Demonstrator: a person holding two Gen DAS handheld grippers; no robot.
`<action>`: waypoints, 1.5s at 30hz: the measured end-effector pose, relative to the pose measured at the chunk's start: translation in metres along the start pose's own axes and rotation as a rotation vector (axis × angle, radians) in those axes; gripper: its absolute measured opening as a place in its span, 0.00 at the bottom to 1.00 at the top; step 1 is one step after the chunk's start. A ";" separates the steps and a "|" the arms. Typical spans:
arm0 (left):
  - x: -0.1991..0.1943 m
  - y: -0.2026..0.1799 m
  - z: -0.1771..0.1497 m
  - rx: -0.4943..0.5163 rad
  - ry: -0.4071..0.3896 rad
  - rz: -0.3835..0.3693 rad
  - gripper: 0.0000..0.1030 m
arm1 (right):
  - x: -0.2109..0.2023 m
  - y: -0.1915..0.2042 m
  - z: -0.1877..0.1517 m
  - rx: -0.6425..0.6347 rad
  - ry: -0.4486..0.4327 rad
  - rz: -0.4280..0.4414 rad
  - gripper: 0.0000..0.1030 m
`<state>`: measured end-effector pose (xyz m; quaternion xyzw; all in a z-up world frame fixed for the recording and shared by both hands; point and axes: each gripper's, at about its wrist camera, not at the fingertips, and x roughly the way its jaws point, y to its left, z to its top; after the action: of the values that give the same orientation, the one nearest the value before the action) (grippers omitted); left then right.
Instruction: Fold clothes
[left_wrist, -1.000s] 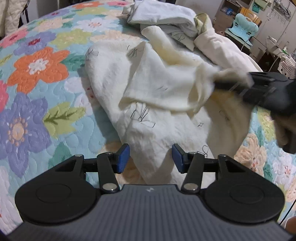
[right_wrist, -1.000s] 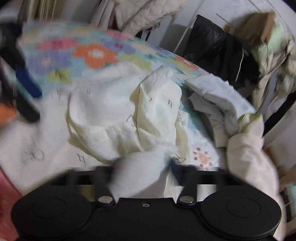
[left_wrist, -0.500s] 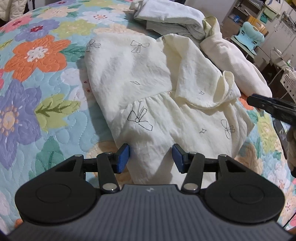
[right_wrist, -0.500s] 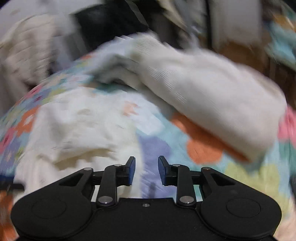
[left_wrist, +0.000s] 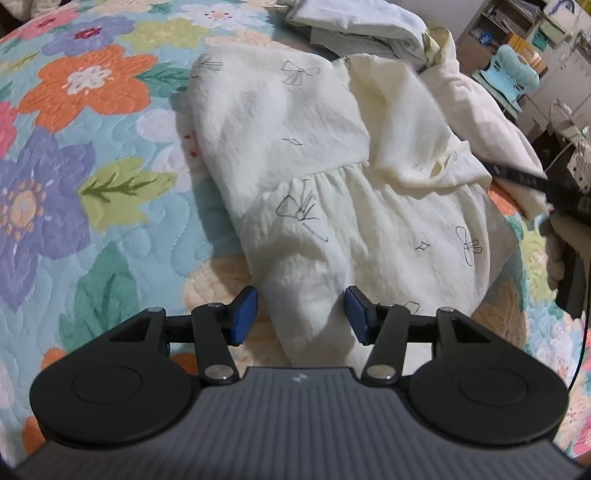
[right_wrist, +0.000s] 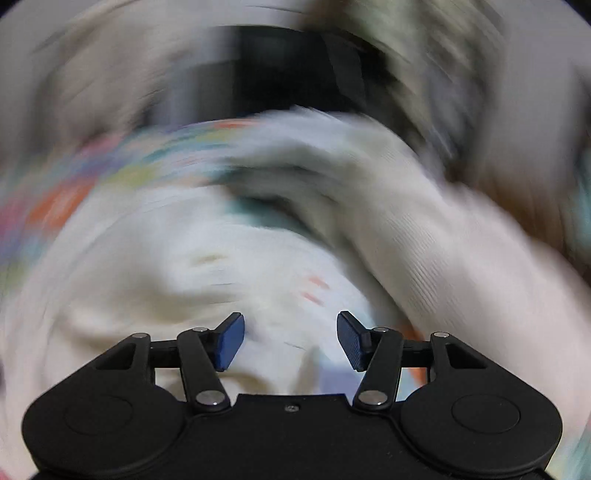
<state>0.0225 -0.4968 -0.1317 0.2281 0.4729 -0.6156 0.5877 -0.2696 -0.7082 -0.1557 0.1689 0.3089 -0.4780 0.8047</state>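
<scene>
Spread on the floral quilted bedspread (left_wrist: 92, 155): cream bow-print cotton dress (left_wrist: 332, 206), flatter than 1 second ago, no longer lifted. Long axis running from near edge toward far left. Left gripper (left_wrist: 301, 314) gaping over its hem, gripping nothing. Right gripper (right_wrist: 290, 339) opened wider than 0.5 seconds ago, empty; view heavily blurred.

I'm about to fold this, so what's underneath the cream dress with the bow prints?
The cream dress lies on the floral quilt, which shows all around its near and left edges. Whatever lies beneath the dress itself is covered.
</scene>
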 end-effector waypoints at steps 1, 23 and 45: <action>-0.003 0.004 -0.002 -0.020 -0.004 -0.012 0.50 | -0.001 -0.013 -0.002 0.043 0.020 -0.033 0.58; -0.025 -0.004 -0.012 -0.130 -0.253 -0.340 0.05 | -0.006 -0.031 -0.075 0.681 0.102 0.555 0.11; -0.041 0.009 -0.065 -0.276 -0.159 -0.426 0.05 | -0.082 -0.028 -0.076 0.565 0.240 0.755 0.11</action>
<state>0.0214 -0.4197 -0.1289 -0.0079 0.5419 -0.6713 0.5056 -0.3482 -0.6243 -0.1586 0.5349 0.1746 -0.1949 0.8034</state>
